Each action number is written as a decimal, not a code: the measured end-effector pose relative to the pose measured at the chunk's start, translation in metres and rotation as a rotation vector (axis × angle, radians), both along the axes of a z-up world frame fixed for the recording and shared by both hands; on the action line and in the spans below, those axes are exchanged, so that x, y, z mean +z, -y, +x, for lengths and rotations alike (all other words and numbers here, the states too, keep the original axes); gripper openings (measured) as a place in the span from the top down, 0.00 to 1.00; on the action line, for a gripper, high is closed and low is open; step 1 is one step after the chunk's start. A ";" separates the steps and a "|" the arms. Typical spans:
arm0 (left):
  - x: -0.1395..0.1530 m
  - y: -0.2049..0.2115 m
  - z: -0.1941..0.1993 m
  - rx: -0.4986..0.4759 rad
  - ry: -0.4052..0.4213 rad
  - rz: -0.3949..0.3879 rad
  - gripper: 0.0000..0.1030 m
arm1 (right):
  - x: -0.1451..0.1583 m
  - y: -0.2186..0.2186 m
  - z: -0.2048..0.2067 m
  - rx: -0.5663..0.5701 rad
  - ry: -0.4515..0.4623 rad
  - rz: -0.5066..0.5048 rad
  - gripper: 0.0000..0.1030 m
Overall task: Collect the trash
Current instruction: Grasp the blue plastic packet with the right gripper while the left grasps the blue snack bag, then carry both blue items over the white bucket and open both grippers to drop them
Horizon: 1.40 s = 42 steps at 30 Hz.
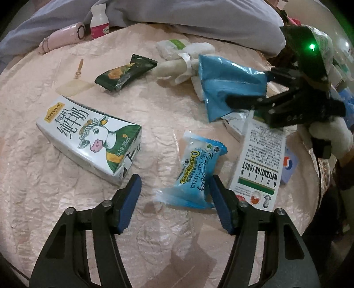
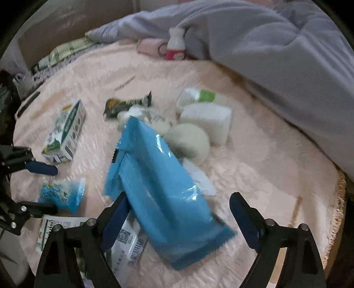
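— Claws first: our left gripper (image 1: 174, 195) is spread wide, and its blue fingers (image 1: 132, 197) hold nothing. What sits between them?

— We see the small blue Sachima snack pack (image 1: 194, 175) there, lying on the pink tablecloth (image 1: 66, 199). It lies close against the right-hand finger; we cannot tell if it touches.

— And our right gripper (image 2: 177, 212)?

— Its fingers are wide apart too. The big blue bag (image 2: 163, 190) lies between them, tipped up at its far end. It looks like it rests by the left finger, but the picture is blurry, so we cannot tell if it touches.

— What is around the snack pack?

— Left of it lies the milk carton (image 1: 93, 137) with a cow on it, on its side. Right of it lies a white box (image 1: 258, 164) with "Watermelon Frost" on it. Past it, farther back, we see a dark green wrapper (image 1: 126, 75), and white crumpled tissues (image 1: 177, 64) next to the big blue bag.

— And way at the back?

— A little pink and white bottle (image 1: 99, 22) stands by a grey blanket (image 1: 199, 20), well apart from the snack pack.
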State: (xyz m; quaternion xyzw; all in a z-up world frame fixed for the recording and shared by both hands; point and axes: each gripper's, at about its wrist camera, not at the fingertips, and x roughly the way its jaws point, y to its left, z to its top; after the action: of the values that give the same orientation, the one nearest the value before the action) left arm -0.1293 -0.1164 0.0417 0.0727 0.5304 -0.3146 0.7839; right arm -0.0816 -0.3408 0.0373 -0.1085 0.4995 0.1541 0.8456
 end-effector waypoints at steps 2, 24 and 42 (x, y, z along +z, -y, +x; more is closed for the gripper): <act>0.000 0.000 0.004 0.005 -0.014 -0.010 0.62 | 0.002 -0.002 -0.006 -0.013 0.017 0.029 0.36; 0.065 0.032 -0.017 0.008 0.094 -0.172 0.71 | 0.061 0.066 -0.161 -0.386 0.151 0.397 0.75; 0.089 0.127 -0.068 -0.173 0.123 -0.195 0.71 | 0.082 0.127 -0.245 -0.592 0.241 0.410 0.74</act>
State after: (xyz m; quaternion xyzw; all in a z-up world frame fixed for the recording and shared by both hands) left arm -0.1969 -0.2430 0.1303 0.0608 0.4403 -0.4258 0.7881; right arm -0.3270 -0.4683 0.1196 0.1946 0.3651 -0.0140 0.9103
